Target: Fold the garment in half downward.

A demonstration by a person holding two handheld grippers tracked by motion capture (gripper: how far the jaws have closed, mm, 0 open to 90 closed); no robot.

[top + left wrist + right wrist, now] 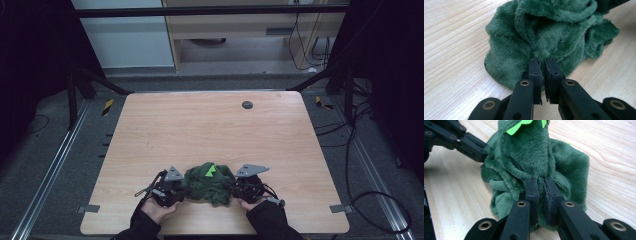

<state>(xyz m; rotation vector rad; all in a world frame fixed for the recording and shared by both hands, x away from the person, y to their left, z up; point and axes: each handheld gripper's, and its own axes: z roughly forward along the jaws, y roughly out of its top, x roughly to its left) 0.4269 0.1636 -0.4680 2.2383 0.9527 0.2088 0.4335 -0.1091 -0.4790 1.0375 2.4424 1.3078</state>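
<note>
**Bright desk, dark room around it**

From above, the desk (210, 135) is evenly lit and soft-edged, while the floor and corners around it sink into near black. The picture is a little grainy. Close up, pale glare lies on the wood beside the green plush cloth (549, 37), whose pile is sharp; the desk behind it blurs.

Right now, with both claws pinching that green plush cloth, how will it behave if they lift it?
The cloth will probably flop and sag between the left claw and right claw, since it lies bunched in soft folds. It looks light for its bulk. The deep pile should grip the pads rather than slip, and it is unlikely to roll.
</note>
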